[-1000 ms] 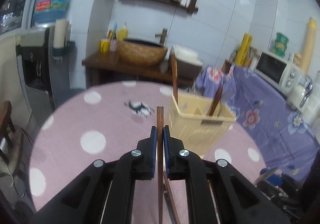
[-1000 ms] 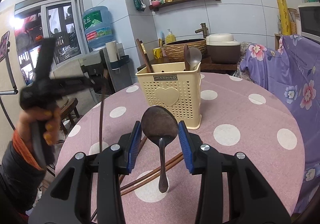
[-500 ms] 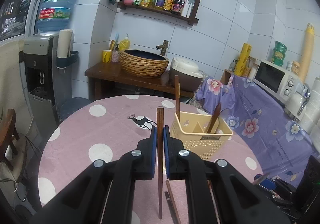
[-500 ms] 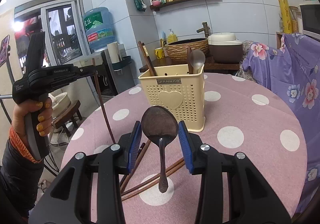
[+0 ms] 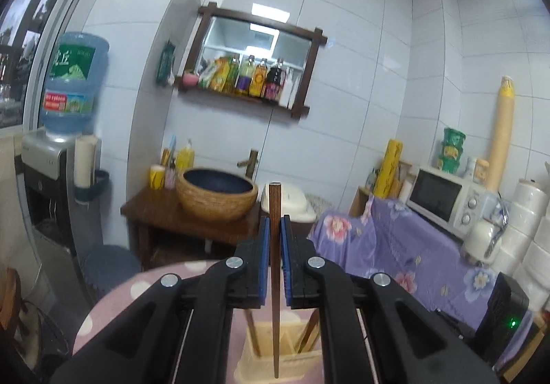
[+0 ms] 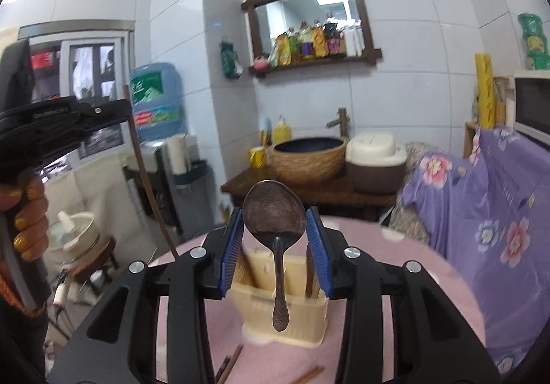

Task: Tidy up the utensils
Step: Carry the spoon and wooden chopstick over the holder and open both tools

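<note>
My left gripper [image 5: 274, 229] is shut on a brown wooden chopstick [image 5: 275, 267] that hangs upright, its lower end over the cream plastic utensil holder [image 5: 275, 356]. The holder has utensils standing in it. My right gripper [image 6: 274, 229] is shut on the bowl of a dark metal spoon [image 6: 275, 222], handle hanging down in front of the cream holder [image 6: 285, 318]. The left gripper [image 6: 62, 119] with its chopstick [image 6: 147, 184] shows at the left in the right wrist view. Loose chopsticks [image 6: 233, 360] lie on the table in front of the holder.
The round table has a pink cloth with white dots [image 6: 412, 281]. Behind it stand a wooden stand with a woven basin [image 5: 216, 198], a water dispenser [image 5: 68, 102], a rice cooker [image 6: 374, 157] and a microwave [image 5: 443, 198] on a purple flowered cover.
Both grippers have risen and moved closer to the holder, which now sits low in both views. The chopstick's lower end now hangs over the holder. Both grips are unchanged.
</note>
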Action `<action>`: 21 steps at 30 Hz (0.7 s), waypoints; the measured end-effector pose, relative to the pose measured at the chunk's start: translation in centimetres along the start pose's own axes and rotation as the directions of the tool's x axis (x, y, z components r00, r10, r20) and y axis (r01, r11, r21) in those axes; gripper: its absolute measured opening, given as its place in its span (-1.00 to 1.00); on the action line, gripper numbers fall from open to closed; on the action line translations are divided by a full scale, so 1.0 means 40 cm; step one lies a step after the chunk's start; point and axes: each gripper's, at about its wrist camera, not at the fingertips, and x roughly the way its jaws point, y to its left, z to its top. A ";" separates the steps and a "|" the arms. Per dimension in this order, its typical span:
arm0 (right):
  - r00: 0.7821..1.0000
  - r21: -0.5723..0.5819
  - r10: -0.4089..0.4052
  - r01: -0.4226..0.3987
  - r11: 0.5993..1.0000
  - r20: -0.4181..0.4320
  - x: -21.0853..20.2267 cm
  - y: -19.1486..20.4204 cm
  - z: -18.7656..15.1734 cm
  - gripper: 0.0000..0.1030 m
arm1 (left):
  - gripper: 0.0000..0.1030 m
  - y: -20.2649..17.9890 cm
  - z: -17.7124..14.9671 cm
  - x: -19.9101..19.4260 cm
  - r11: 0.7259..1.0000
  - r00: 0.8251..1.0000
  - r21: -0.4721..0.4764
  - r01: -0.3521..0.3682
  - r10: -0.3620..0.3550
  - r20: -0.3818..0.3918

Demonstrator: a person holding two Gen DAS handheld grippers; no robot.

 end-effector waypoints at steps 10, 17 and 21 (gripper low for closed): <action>0.993 0.009 -0.099 0.100 0.995 -0.071 0.161 -0.023 -0.081 -0.25 | -0.85 -0.034 -0.139 0.189 0.994 0.994 0.017 -0.104 0.104 -0.022; 0.983 -0.008 -0.118 0.118 0.993 -0.141 0.210 -0.028 -0.200 -0.25 | -0.85 0.002 -0.299 0.238 0.993 0.983 0.020 -0.118 0.120 -0.138; 0.977 -0.020 -0.128 0.126 0.992 -0.170 0.225 -0.026 -0.243 -0.25 | -0.85 0.022 -0.344 0.249 0.994 0.976 0.006 -0.110 0.109 -0.187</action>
